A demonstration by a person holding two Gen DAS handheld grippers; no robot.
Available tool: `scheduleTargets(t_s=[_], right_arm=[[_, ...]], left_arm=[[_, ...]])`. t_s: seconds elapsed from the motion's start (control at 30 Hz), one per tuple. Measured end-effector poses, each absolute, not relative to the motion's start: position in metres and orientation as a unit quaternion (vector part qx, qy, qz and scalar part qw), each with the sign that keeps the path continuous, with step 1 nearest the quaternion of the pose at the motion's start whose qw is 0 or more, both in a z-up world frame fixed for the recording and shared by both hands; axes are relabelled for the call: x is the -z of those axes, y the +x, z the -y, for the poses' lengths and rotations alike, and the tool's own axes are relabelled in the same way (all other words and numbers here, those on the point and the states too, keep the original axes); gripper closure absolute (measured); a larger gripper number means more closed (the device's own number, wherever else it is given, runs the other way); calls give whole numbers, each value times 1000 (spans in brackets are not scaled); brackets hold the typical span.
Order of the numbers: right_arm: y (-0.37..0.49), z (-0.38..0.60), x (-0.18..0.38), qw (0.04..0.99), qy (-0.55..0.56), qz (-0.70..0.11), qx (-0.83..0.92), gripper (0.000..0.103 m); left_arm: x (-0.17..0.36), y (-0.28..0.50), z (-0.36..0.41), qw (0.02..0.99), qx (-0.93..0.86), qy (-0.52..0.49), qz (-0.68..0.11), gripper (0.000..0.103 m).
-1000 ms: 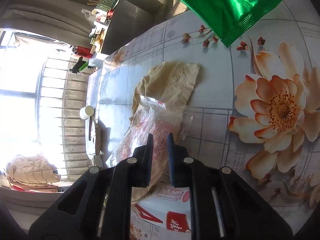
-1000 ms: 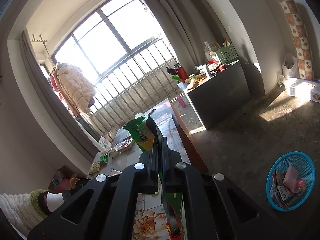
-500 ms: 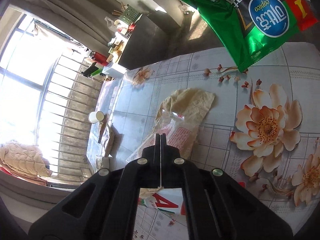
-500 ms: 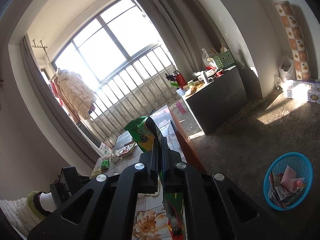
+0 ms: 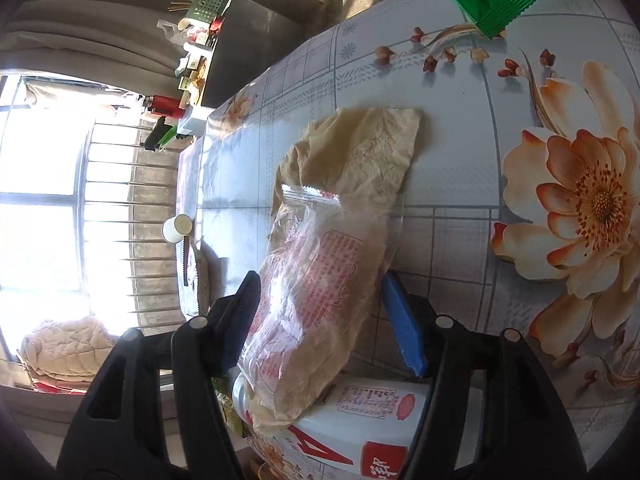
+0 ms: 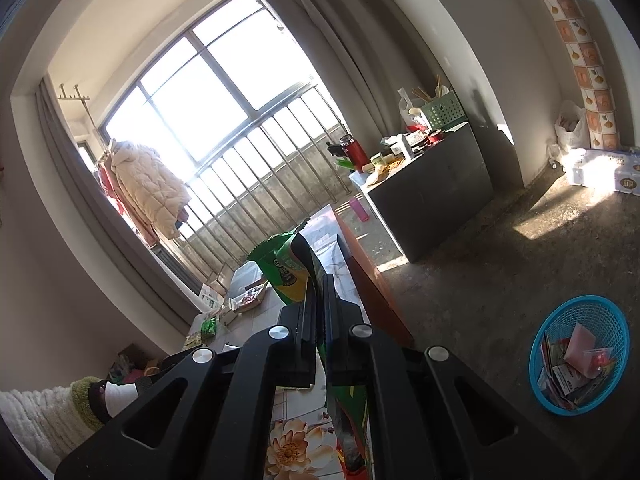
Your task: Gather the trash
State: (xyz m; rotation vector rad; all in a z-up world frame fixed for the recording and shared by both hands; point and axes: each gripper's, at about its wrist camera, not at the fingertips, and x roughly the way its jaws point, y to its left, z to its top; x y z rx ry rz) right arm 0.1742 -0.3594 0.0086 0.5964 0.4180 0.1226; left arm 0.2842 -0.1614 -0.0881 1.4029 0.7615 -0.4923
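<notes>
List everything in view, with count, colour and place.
clear wrapper: 1, red print, on table between left gripper's fingers
tissue: 1, beige, under wrapper
box: 1, white-red, near table edge
green bag: 1, in right gripper
table: 1, floral cloth
cup: 1, white, far table end
basket: 1, blue, floor, holds trash
cabinet: 1, grey, by window
left gripper: open
right gripper: shut on green bag

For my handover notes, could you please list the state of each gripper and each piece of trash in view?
left gripper: open, jaws just opened, straddling the wrapper.
clear printed wrapper: lying on the table, crumpled, not pinched.
right gripper: shut on the green bag.
green snack bag: held off the table.
blue basket: on the floor, partly filled.
</notes>
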Motion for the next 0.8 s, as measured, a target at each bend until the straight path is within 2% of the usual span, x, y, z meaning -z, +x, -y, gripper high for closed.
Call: scheduleTargets(t_s=[0.03, 0.1, 0.13, 0.17, 0.27, 0.3, 0.53, 0.8], right_arm=[[176, 360, -8, 932, 292, -205, -59, 100], [176, 361, -9, 932, 294, -206, -58, 100], [177, 362, -9, 931, 294, -206, -57, 100], [177, 362, -8, 931, 295, -206, -56, 100], [177, 362, -8, 931, 295, -207, -53, 100], [176, 362, -8, 931, 296, -207, -53, 100], [175, 360, -11, 932, 296, -202, -53, 100], [169, 351, -15, 934, 290, -197, -62, 100]], left_arm=[[91, 287, 162, 668, 220, 623, -341, 48], [92, 293, 164, 666, 227, 618, -351, 63], [91, 294, 164, 666, 231, 614, -355, 67], [91, 294, 164, 668, 234, 609, -358, 77], [86, 293, 162, 675, 239, 599, -358, 91], [83, 292, 161, 678, 241, 596, -358, 99], [37, 293, 150, 718, 255, 536, -364, 102], [3, 317, 117, 755, 297, 374, -449, 98]])
